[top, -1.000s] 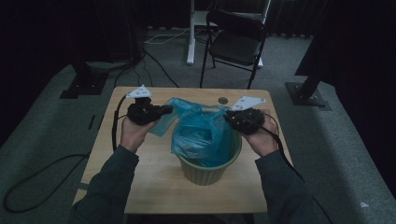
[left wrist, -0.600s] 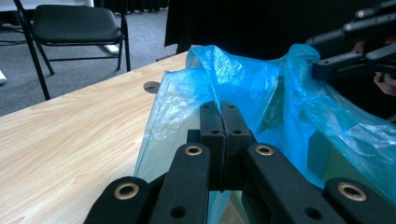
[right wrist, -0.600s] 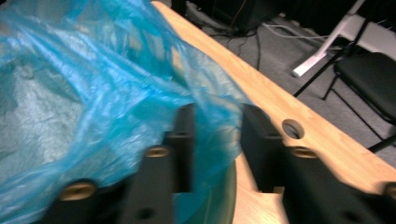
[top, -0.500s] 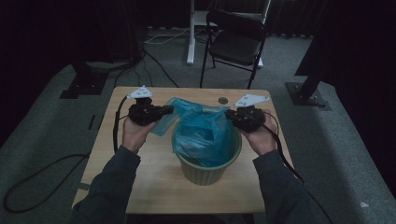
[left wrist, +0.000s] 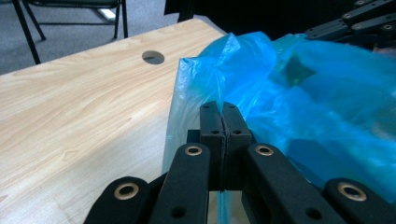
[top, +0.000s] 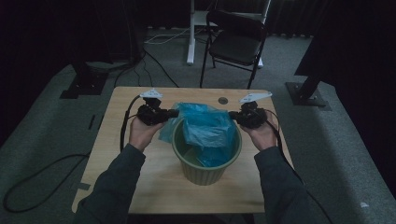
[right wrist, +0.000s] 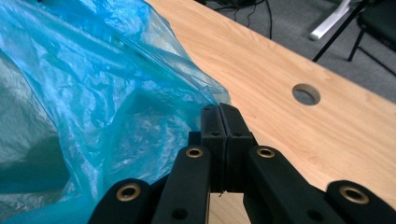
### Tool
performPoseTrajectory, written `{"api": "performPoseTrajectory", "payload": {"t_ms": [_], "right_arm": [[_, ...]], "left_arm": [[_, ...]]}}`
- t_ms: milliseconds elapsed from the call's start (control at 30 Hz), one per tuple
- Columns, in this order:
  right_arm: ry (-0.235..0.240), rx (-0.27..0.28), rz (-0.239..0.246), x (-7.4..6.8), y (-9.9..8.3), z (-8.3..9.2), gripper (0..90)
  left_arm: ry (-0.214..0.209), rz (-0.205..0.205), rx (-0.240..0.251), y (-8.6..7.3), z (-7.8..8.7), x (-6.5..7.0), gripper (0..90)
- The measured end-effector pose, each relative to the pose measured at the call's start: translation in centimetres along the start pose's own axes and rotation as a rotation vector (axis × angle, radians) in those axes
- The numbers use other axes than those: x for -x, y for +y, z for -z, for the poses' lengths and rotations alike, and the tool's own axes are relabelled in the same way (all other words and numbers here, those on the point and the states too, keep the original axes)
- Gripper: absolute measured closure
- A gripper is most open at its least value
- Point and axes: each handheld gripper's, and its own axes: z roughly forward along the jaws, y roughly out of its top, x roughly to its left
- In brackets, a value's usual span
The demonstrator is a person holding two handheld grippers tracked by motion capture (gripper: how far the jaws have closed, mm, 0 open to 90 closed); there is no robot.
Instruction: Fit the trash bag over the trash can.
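Here each hand-held gripper, left (left wrist: 222, 112) and right (right wrist: 219, 114), has its jaws pinched tight on the blue bag (top: 208, 126)

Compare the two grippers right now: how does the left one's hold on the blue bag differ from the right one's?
The left gripper sits at the bag's left edge, outside the green bin's rim, with blue film running down between its jaws. The right gripper sits at the bag's right edge, its jaws having just closed; whether film is caught there is unclear. Both are shut and hold level, facing each other across the bin.
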Motion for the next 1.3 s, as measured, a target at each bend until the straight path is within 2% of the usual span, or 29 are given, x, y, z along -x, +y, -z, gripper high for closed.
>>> {"api": "performPoseTrajectory", "payload": {"t_ms": [100,267,367,433,533,600,733,933,1000,1100,1167,1233,1300], "right_arm": [[0.015,-0.012,-0.014,0.4,-0.4,-0.4,89.6],[0.046,-0.020,-0.039,1.0,-1.1,-0.7,89.7],[0.047,-0.024,-0.040,1.2,-1.4,-0.9,89.7],[0.047,-0.027,-0.039,1.2,-1.4,-1.0,89.7],[0.044,-0.029,-0.038,1.4,-1.6,-0.9,89.7],[0.047,-0.029,-0.032,1.3,-1.6,-0.8,89.7],[0.051,-0.019,-0.021,1.3,-1.5,-0.6,89.6],[0.054,0.003,-0.012,0.9,-1.2,-0.5,89.3],[0.051,0.010,-0.005,0.9,-1.2,-0.4,89.3],[0.053,0.026,0.001,0.8,-1.1,-0.1,89.1],[0.056,0.034,0.007,0.7,-1.2,0.1,88.8],[0.055,0.039,0.020,0.6,-1.1,0.2,88.6],[0.053,0.042,0.026,0.5,-1.1,0.4,88.5]], "left_arm": [[0.000,0.016,-0.015,0.0,-0.8,-0.5,89.5],[-0.025,0.057,-0.040,-0.3,-2.1,-1.4,89.4],[-0.034,0.069,-0.076,-0.5,-2.7,-1.9,88.9],[-0.025,0.077,-0.089,-0.7,-3.0,-2.1,88.3],[-0.020,0.074,-0.070,-0.8,-2.5,-2.2,79.9],[0.002,0.057,-0.048,-0.7,-1.7,-2.1,74.2],[0.006,0.037,0.013,-0.5,-0.2,-1.6,66.3],[-0.016,-0.050,0.063,0.2,1.0,0.5,63.4],[-0.038,-0.090,0.051,0.7,0.8,1.6,61.3],[-0.056,-0.127,0.039,1.2,0.1,2.8,58.3],[-0.044,-0.161,0.022,1.4,-0.4,3.6,57.7],[-0.028,-0.174,0.007,1.6,-0.8,3.9,57.0],[0.005,-0.200,-0.024,1.8,-1.5,4.2,56.1]]}}
